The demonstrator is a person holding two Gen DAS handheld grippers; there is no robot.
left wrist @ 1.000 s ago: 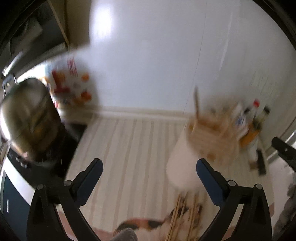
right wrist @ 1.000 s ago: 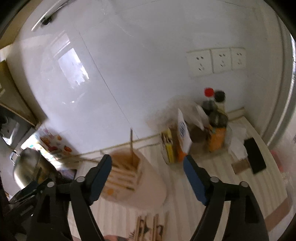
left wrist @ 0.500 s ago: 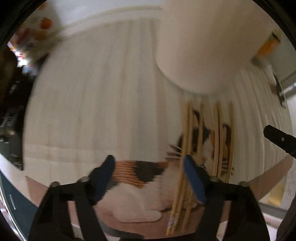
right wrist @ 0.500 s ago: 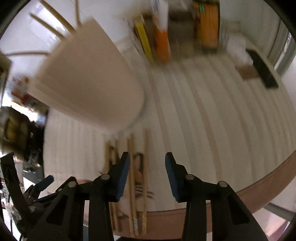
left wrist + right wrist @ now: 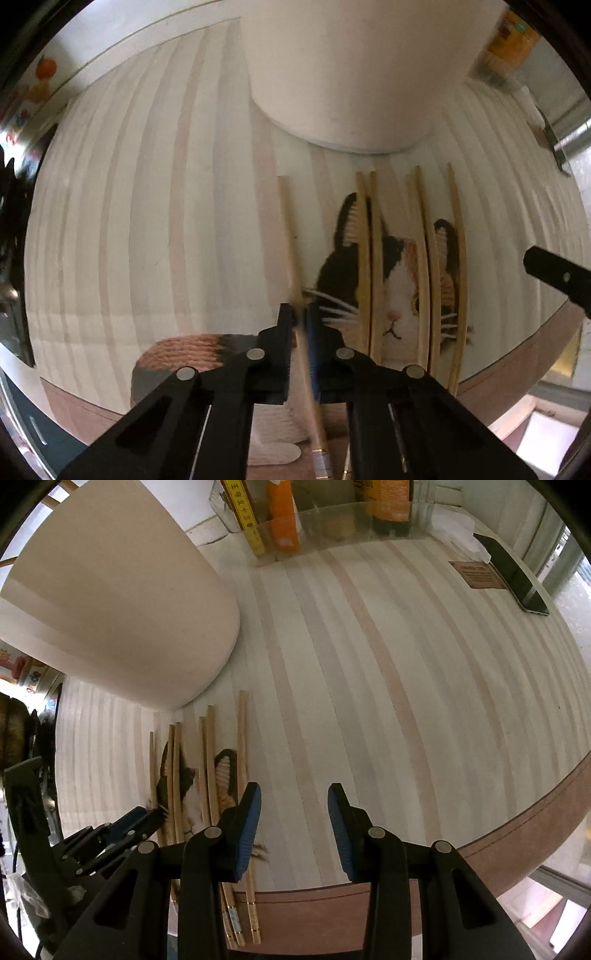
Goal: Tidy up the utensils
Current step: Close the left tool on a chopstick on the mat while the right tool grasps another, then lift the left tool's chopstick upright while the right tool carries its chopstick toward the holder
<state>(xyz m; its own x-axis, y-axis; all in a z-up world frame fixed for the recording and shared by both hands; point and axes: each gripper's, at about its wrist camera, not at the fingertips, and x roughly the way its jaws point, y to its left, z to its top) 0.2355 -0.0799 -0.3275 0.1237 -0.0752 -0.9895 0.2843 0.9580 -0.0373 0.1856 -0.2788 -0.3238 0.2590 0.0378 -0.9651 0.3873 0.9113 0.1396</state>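
Several wooden chopsticks [image 5: 417,258] lie side by side on a striped mat with a cat picture, in front of a white utensil holder [image 5: 351,74]. My left gripper [image 5: 301,314] is shut on the leftmost chopstick [image 5: 291,236], which lies apart from the others. In the right wrist view the chopsticks [image 5: 210,768] lie left of my right gripper [image 5: 293,794], which is open and empty just above the mat. The holder [image 5: 110,602] stands at upper left, with chopstick ends poking from its top. The left gripper [image 5: 147,819] shows low at the left.
A clear tray [image 5: 332,528] with bottles and boxes stands at the back. A black phone [image 5: 517,579] and a small brown card [image 5: 476,574] lie at back right. The mat's brown front edge [image 5: 517,834] runs close below my right gripper. A metal pot [image 5: 14,716] sits far left.
Both grippers have swung down from facing the wall toward the mat. My left gripper has closed on the leftmost chopstick. My right gripper has narrowed and then opened a little wider.
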